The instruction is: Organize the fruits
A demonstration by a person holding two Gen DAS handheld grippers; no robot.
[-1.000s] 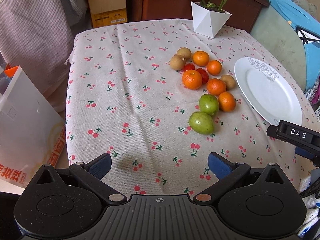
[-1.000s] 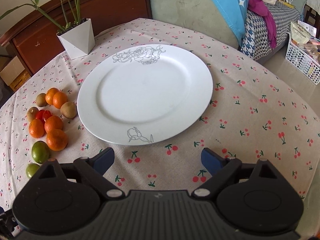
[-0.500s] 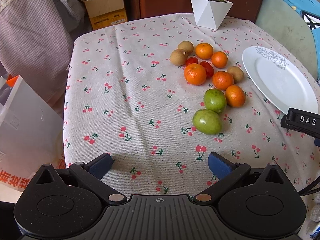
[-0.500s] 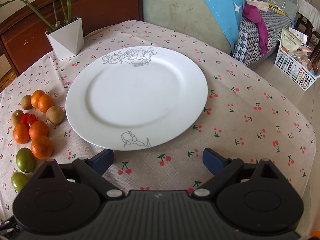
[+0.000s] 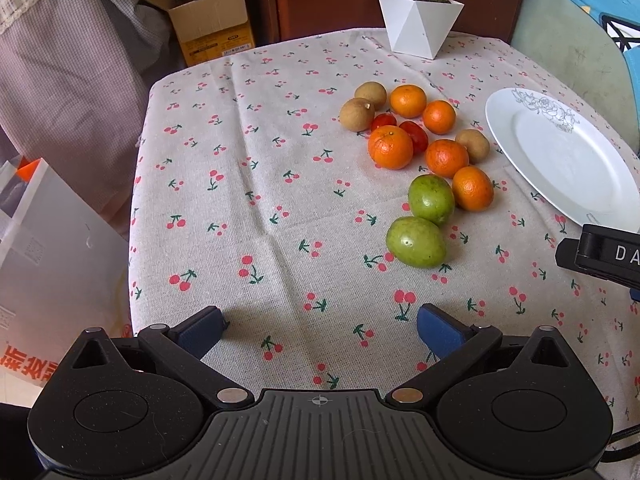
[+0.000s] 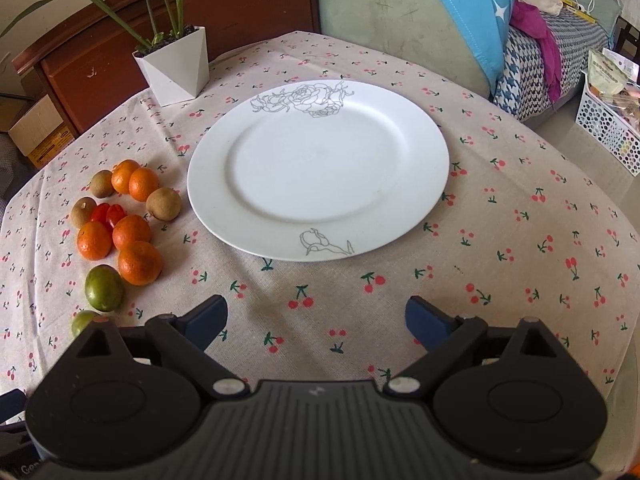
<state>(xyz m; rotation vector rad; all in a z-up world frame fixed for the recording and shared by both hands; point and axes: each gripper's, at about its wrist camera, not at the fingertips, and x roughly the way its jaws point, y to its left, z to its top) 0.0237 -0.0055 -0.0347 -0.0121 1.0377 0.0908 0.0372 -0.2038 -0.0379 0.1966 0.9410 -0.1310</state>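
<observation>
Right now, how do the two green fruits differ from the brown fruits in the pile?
The green fruits are bigger and glossy; the brown fruits are smaller and dull. There are two green and three brown. The green lie nearest the left tongs; the brown lie farther back. All rest on the tablecloth, none on the plate.

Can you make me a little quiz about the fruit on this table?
1. How many green fruits lie on the tablecloth?
2. True or false: the plate already holds an orange.
3. Which tool is shut: left tool, right tool, or neither?

Key: 1. Two. 2. False, it holds nothing. 3. Neither, both are open.
</observation>
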